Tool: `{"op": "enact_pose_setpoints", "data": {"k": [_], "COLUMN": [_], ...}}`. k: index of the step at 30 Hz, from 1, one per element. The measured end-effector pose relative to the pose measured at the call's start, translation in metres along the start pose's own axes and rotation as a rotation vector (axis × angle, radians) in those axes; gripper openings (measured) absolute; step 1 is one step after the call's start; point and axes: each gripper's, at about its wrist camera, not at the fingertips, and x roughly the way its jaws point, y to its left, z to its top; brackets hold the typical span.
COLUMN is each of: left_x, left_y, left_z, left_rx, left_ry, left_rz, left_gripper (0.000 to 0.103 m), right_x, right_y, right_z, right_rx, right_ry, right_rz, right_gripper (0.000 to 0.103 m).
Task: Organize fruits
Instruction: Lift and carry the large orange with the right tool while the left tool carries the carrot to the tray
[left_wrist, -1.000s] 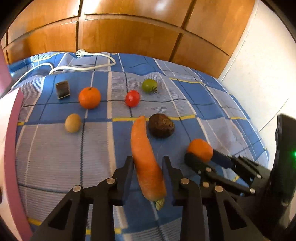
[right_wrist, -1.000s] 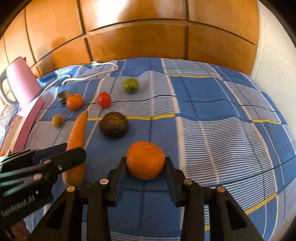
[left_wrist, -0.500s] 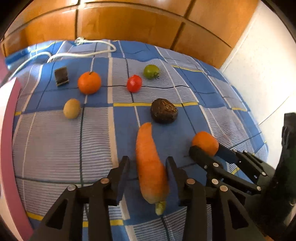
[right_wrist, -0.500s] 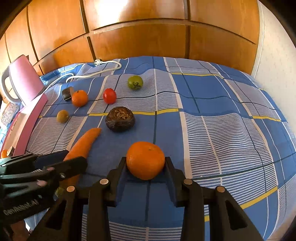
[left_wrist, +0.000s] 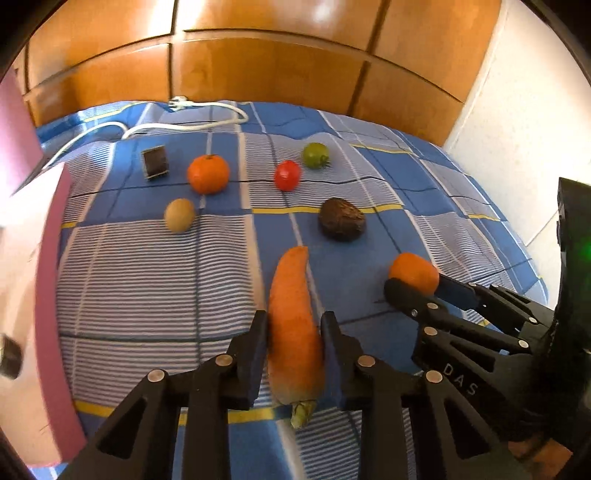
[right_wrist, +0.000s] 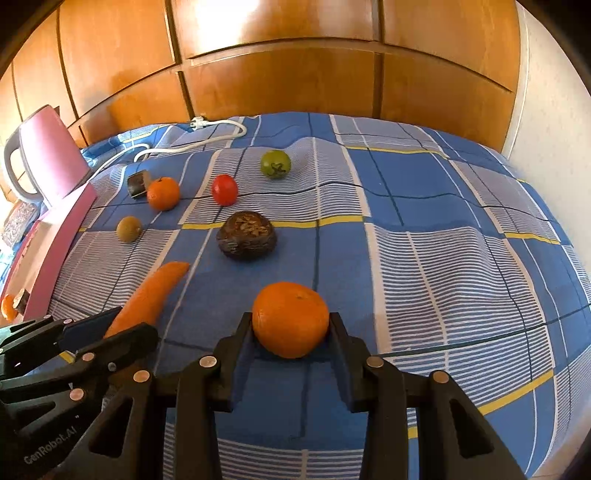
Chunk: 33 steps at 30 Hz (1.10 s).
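Observation:
A long carrot (left_wrist: 291, 314) lies on the blue checked cloth (left_wrist: 147, 280). My left gripper (left_wrist: 293, 332) is closing on its thick end, and both pads touch its sides. The stalk stub sticks out below the fingers. In the right wrist view the carrot (right_wrist: 147, 295) points away from the left gripper (right_wrist: 110, 328). My right gripper (right_wrist: 291, 325) is shut on an orange (right_wrist: 290, 319) resting on the cloth. The left wrist view shows that orange (left_wrist: 413, 273) to the right, with the right gripper (left_wrist: 417, 286) around it.
Farther back lie a second orange (left_wrist: 207, 173), a red tomato (left_wrist: 287, 175), a green tomato (left_wrist: 316, 155), a kiwi (left_wrist: 179, 215), a dark brown fruit (left_wrist: 342, 219) and a small dark block (left_wrist: 155, 161). A white cable (left_wrist: 184, 125) runs along the back. A pink kettle (right_wrist: 48, 158) stands left.
The left jaws widened around the carrot, then closed on it again. The carrot has come nearer, away from the dark brown fruit. The right gripper and its orange have kept still.

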Motion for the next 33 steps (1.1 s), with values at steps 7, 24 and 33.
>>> {"op": "enact_pose_setpoints", "data": {"k": [7,24,33], "left_x": [-0.014,-0.062,-0.091], "left_y": [0.014,0.05,0.082], "left_z": [-0.001,0.003,0.005], "left_rx": [-0.047,-0.139,-0.201], "left_ry": [-0.032,-0.154,-0.224], "left_rz": [0.023,0.065,0.116], "left_gripper": [0.029,0.029,0.029], "right_x": [-0.005,-0.036,-0.044], "right_y": [0.024,0.074,0.109], "right_z": [-0.002,0.015,0.029], "right_rx": [-0.049,-0.133,-0.215], "right_ry": [-0.014,-0.107,-0.147], "right_rz": [0.015,0.073,0.123], "right_gripper": [0.038,0.039,0.039]}}
